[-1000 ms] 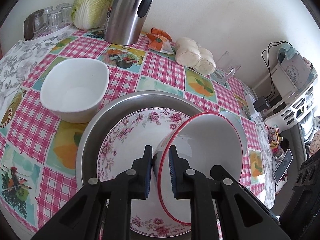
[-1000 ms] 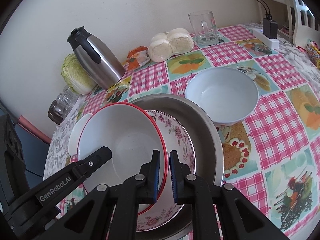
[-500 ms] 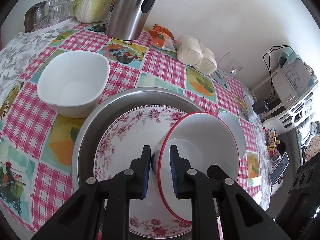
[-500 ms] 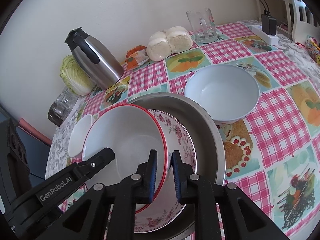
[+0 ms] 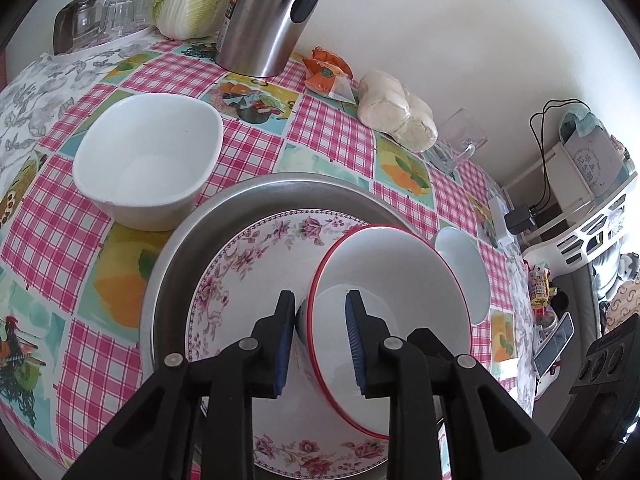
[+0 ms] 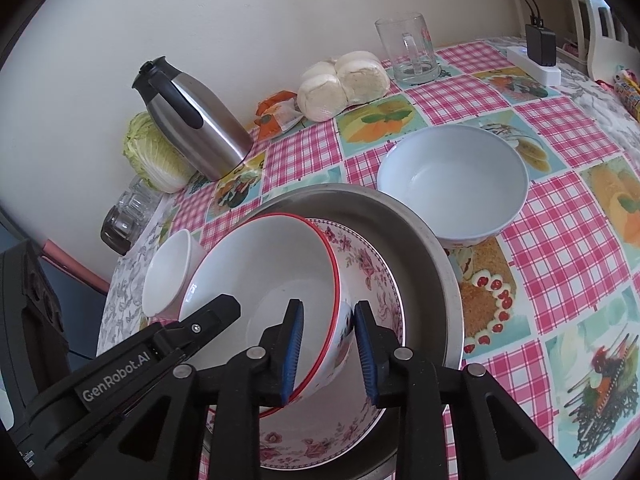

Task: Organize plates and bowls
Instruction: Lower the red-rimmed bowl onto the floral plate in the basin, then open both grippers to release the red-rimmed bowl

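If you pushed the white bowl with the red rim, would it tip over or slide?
The red-rimmed bowl looks glazed and hard, so it would probably slide easily on the smooth flowered plate. It seems to lean on a small foot, so a push near the rim might rock it. It likely chips if knocked.

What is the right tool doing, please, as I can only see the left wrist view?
Observer: The right tool straddles the wall of the red-rimmed bowl. Its jaws have just been opening, and they stand clear of it.
Operator: Thank you. What is the white thing half hidden behind that bowl?
Observer: A round white bowl, empty and upright on the tablecloth, beside the metal pan and outside it.
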